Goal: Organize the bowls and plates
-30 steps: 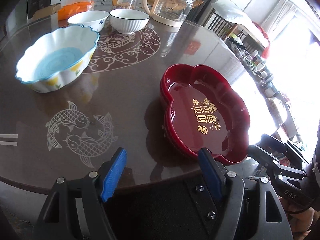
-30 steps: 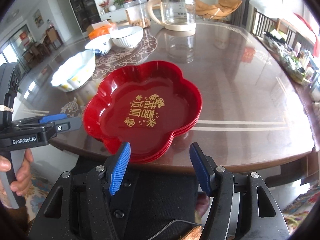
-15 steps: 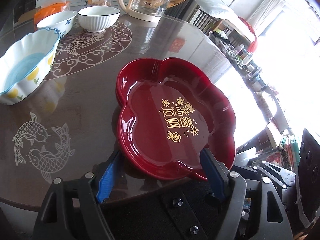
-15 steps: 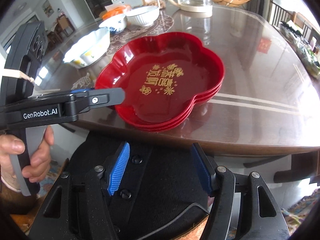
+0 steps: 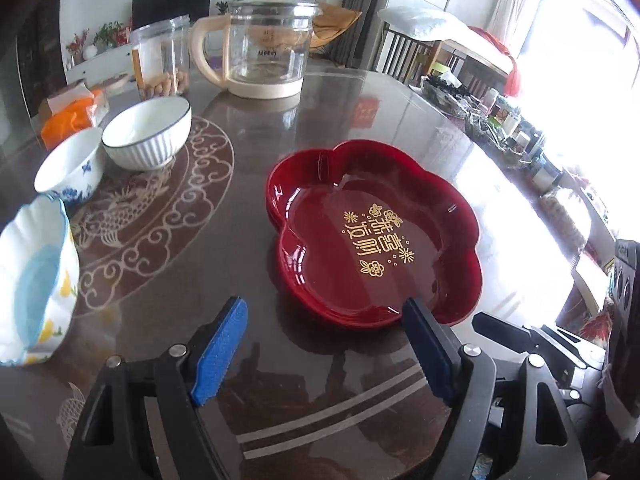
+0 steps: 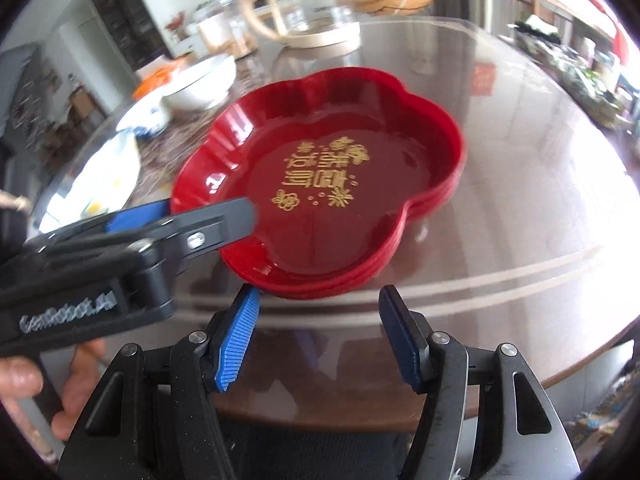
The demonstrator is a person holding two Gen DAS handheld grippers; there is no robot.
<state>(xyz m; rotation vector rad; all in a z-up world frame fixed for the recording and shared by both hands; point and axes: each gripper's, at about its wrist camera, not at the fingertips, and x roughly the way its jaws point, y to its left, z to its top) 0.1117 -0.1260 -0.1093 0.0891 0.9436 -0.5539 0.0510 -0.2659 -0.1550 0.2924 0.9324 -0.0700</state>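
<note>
A stack of red flower-shaped plates (image 5: 372, 236) with gold lettering lies on the dark round table (image 5: 248, 140); it also shows in the right wrist view (image 6: 324, 184). My left gripper (image 5: 324, 344) is open and empty, just short of the stack's near rim. My right gripper (image 6: 318, 336) is open and empty, just before the stack's near edge. Three bowls stand at the left: a scalloped blue-and-white bowl (image 5: 32, 284), a small white bowl with blue flowers (image 5: 68, 164) and a ribbed white bowl (image 5: 146, 132).
A glass kettle (image 5: 264, 52) and a clear jar (image 5: 160, 60) stand at the table's far side, with an orange packet (image 5: 66, 120) at far left. The left gripper's body (image 6: 132, 248) reaches over the stack's left rim in the right wrist view.
Both grippers moved forward over the table's edge, toward the red stack. The stack now sits farther in from the table edge. Both stay open.
</note>
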